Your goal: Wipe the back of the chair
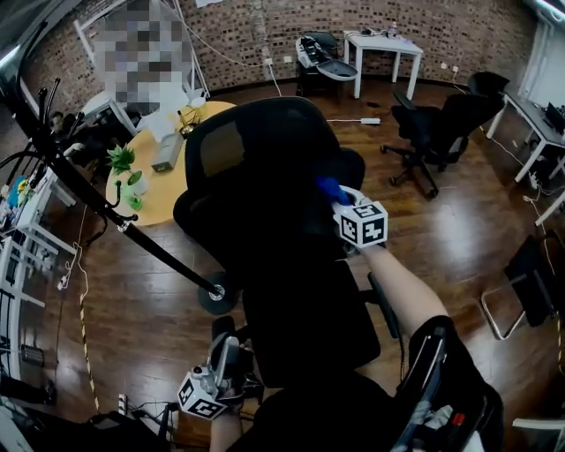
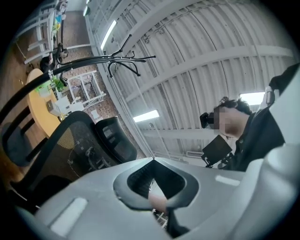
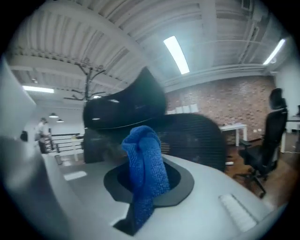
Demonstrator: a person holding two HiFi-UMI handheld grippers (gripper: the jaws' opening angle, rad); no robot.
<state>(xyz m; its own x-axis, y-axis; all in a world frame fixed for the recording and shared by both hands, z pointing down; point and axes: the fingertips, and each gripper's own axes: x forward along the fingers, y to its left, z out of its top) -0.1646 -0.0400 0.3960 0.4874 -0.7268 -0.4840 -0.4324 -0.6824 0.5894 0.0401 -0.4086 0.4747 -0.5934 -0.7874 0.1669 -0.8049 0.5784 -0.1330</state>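
right tool (image 1: 342, 201) pinching fuzzy blue cloth (image 3: 144, 161) | left tool (image 1: 214, 375) jaws together, empty (held low) | black mesh office chair (image 1: 265, 168) on wooden floor (image 1: 159, 300), cloth by its back's right edge | best: press cloth flat, rub slowly across

Brick wall (image 1: 441, 26), dark wooden floor (image 1: 477, 225), white table (image 1: 386, 42), round yellow table (image 1: 166, 196), spare black office chair (image 1: 441, 128).

Black mesh office chair (image 1: 265, 163), upright; bunched blue cloth (image 1: 329, 188) just beside its backrest

Wooden floor (image 1: 459, 231) carries black chair (image 1: 265, 168), round table (image 1: 164, 191).
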